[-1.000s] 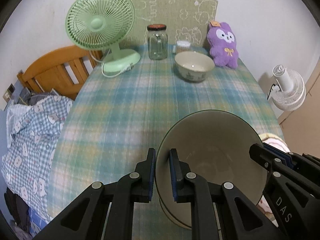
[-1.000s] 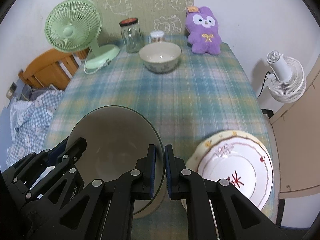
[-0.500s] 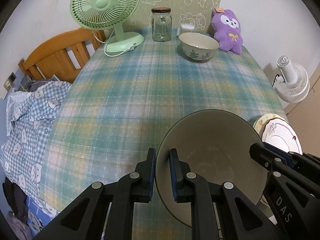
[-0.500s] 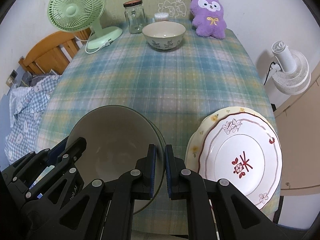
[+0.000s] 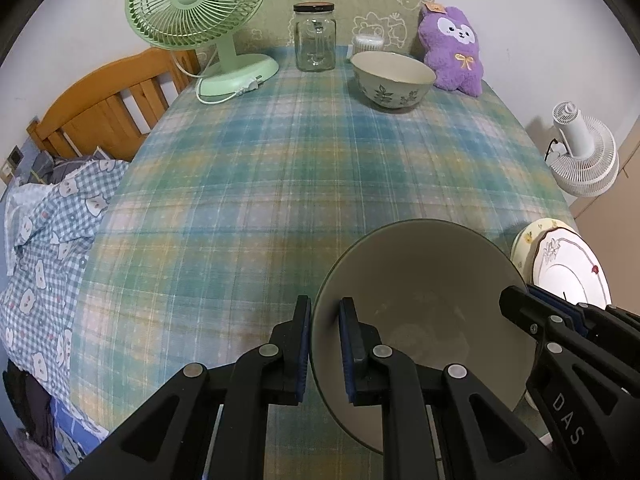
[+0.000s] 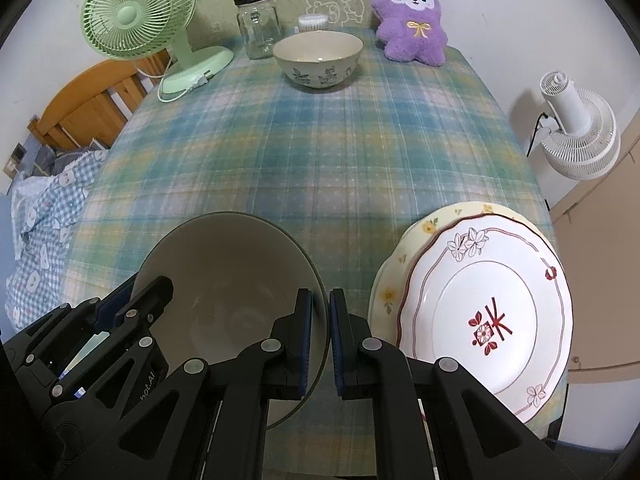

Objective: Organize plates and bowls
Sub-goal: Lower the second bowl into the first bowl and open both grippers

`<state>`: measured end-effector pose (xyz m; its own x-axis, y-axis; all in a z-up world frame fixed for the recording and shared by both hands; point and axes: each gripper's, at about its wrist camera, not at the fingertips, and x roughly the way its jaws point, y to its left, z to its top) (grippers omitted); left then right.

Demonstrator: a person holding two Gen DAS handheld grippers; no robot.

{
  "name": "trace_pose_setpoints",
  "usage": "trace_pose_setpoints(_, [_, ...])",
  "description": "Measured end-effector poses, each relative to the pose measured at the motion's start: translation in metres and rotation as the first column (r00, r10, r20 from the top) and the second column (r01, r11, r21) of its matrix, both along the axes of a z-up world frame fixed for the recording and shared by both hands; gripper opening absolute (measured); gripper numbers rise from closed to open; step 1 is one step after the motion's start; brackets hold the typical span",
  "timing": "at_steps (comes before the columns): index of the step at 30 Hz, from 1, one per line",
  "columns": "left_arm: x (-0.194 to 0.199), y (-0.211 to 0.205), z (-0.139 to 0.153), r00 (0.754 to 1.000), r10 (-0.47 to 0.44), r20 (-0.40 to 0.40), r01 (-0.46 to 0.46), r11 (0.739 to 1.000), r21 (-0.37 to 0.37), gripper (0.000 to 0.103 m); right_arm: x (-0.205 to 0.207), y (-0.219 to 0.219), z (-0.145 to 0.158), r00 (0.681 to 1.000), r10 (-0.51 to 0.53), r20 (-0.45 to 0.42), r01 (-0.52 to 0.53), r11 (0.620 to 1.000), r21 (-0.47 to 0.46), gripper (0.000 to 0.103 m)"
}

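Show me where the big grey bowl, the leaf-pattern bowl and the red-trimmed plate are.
big grey bowl (image 5: 420, 300), left wrist view, inner wall.
leaf-pattern bowl (image 6: 318, 74), right wrist view, outer side with leaves.
red-trimmed plate (image 6: 486, 292), right wrist view, white centre.

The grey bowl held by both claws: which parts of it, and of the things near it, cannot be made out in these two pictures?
- Grey bowl: its base and whether it touches the tablecloth, hidden by its own wall in both views.
- Yellow-flowered plate: mostly covered by the red-patterned plate.
- Small white container: partly behind the leaf-patterned bowl; contents too small.
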<state>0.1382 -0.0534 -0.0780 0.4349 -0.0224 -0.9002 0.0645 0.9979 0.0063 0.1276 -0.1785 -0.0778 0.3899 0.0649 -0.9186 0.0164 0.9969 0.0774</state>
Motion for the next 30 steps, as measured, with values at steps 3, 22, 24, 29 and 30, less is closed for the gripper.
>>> trace_pose_setpoints(3, [0.003, 0.001, 0.0, 1.0, 0.003, -0.003, -0.003, 1.0, -0.005, 0.011, 0.002, 0.0, 0.0, 1.0, -0.007, 0.002, 0.007, 1.0, 0.003, 0.012])
trace_pose_setpoints(22, [0.006, -0.005, 0.061, 0.994, -0.015, 0.105, 0.011, 0.999, 0.041, 0.068, 0.002, -0.006, 0.068, 0.992, 0.001, 0.129, -0.003, 1.0, 0.015, 0.012])
trace_pose_setpoints(24, [0.01, -0.005, 0.071, 0.992, -0.028, 0.124, 0.024, 0.999, 0.031, 0.068, 0.004, -0.007, 0.079, 0.989, -0.009, 0.148, 0.007, 1.0, 0.015, 0.012])
trace_pose_setpoints(29, [0.017, -0.009, 0.096, 0.983, -0.07, 0.17, 0.067, 0.998, 0.023, 0.069, 0.011, -0.005, 0.106, 0.979, -0.041, 0.199, 0.043, 0.999, -0.002, 0.012])
trace_pose_setpoints(30, [0.019, -0.01, 0.1, 0.98, -0.078, 0.181, 0.075, 0.997, 0.021, 0.07, 0.013, -0.004, 0.113, 0.976, -0.047, 0.212, 0.05, 0.999, -0.01, 0.012])
